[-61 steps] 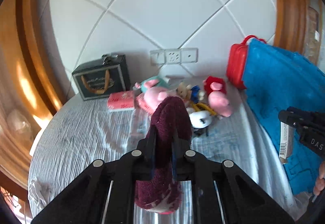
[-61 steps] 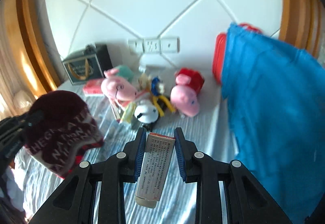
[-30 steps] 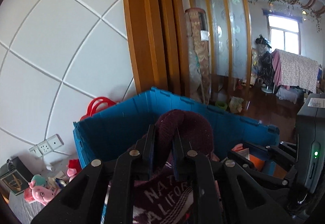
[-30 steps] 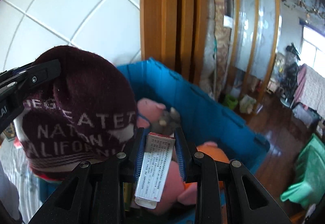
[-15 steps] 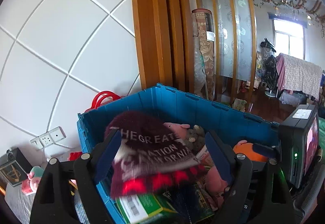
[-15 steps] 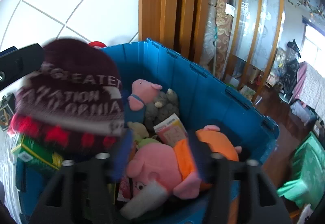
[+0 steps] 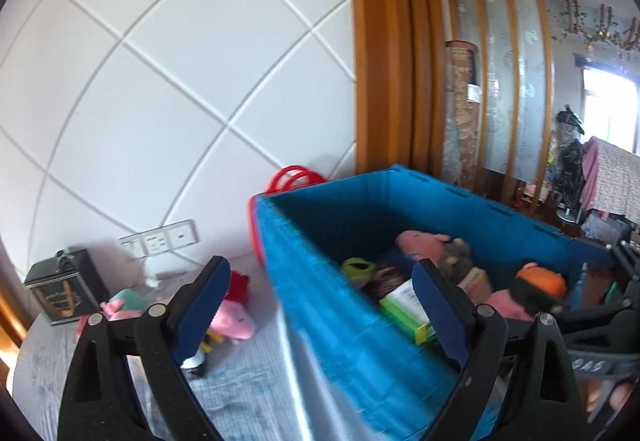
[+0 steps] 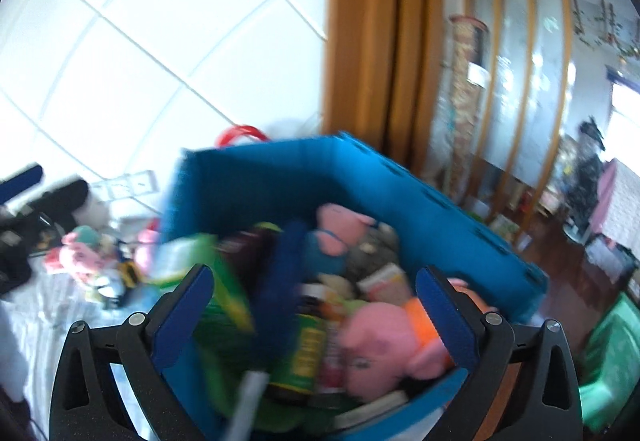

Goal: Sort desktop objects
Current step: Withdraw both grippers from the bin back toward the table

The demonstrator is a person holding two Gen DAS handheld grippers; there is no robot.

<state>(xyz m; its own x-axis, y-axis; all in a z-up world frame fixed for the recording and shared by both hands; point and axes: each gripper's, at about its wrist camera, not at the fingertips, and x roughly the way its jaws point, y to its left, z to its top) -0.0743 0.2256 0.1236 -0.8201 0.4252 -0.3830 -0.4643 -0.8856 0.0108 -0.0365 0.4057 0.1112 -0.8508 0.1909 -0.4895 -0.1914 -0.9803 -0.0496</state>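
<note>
The blue crate stands on the table's right side, filled with plush pigs, boxes and a jar. My left gripper hangs over its near left wall; its jaws are opening and nothing is between them. A dark maroon hat lies inside beside a green box. My right gripper is above the crate, its jaws opening too, with nothing held. Below it lie a pink pig in orange and a blurred white oblong. The left gripper's blue pad shows at the left edge.
Loose plush toys lie on the striped tablecloth left of the crate, with a black gift box by the wall sockets. A red bag stands behind the crate. Beyond it are a wooden frame and the room floor.
Both grippers have gone from shut to wide open. The maroon hat and the white box have left the jaws and dropped into the crate. Both views have swung left toward the table.
</note>
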